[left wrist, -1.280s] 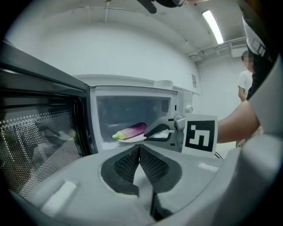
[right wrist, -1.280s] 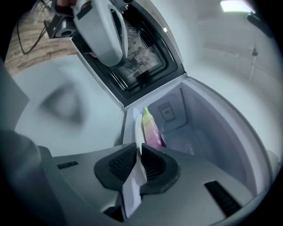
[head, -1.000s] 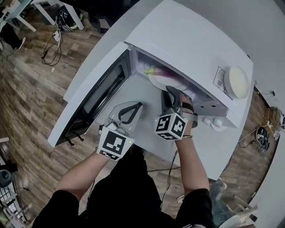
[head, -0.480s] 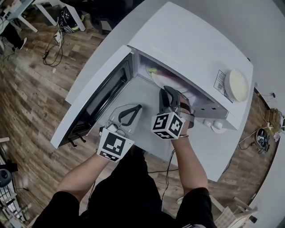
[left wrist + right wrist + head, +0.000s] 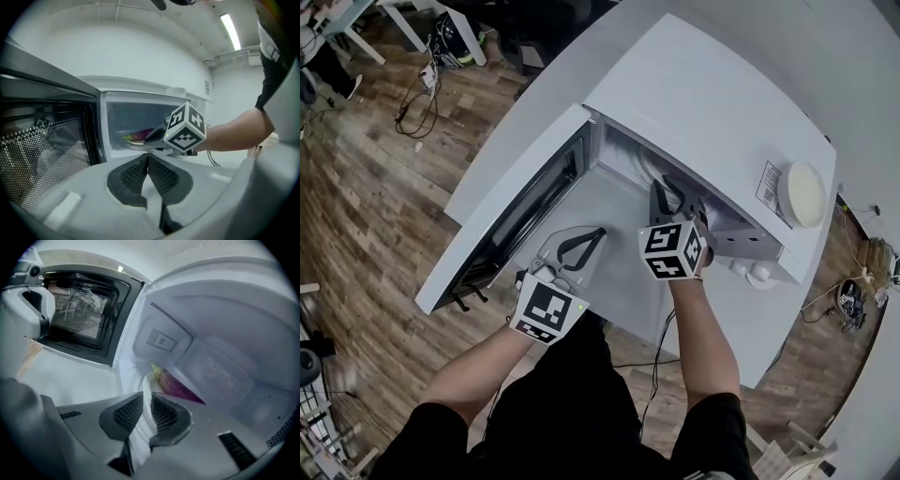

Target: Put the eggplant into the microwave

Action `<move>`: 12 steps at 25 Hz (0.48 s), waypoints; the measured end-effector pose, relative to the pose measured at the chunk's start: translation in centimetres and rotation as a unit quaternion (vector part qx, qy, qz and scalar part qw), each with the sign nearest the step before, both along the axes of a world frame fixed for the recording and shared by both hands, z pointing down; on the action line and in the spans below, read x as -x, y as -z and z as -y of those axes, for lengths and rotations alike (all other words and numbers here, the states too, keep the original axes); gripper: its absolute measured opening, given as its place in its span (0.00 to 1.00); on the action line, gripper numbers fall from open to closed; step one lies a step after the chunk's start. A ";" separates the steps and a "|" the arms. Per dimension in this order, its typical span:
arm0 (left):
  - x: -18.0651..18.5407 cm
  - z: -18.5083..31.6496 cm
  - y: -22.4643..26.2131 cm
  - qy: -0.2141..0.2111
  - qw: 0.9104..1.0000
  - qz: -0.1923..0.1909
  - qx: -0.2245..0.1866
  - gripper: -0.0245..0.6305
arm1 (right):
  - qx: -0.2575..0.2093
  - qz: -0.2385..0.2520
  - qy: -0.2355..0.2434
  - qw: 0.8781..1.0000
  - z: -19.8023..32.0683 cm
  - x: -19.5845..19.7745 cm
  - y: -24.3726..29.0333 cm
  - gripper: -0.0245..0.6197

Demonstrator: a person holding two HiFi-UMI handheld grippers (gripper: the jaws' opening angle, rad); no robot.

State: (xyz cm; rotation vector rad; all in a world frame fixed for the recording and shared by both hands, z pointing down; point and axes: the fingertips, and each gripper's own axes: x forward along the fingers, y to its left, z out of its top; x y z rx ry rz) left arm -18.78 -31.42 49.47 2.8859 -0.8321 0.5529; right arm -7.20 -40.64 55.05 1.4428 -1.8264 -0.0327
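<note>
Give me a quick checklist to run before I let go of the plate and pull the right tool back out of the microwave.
1. Door swung wide open, leaving a way out: ok.
2. Eggplant lying on the plate, inside the microwave: ok.
3. Plate resting flat on the microwave floor rather than hanging from the grip: cannot tell.
4. Right tool gripping the plate: ok, jaws closed on the rim.
5. Left tool out of the way: ok, jaws together on nothing, out in front of the opening beside the door.
</note>
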 end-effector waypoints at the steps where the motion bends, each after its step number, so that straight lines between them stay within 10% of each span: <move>1: 0.0 0.0 0.1 0.000 1.000 0.000 0.000 0.05 | 0.001 0.003 -0.003 1.000 0.2 -0.1 0.0 0.14; 12: 1.3 -1.3 2.6 0.008 0.999 -0.026 0.026 0.05 | -0.032 0.043 -0.004 0.999 -3.0 1.8 3.7 0.19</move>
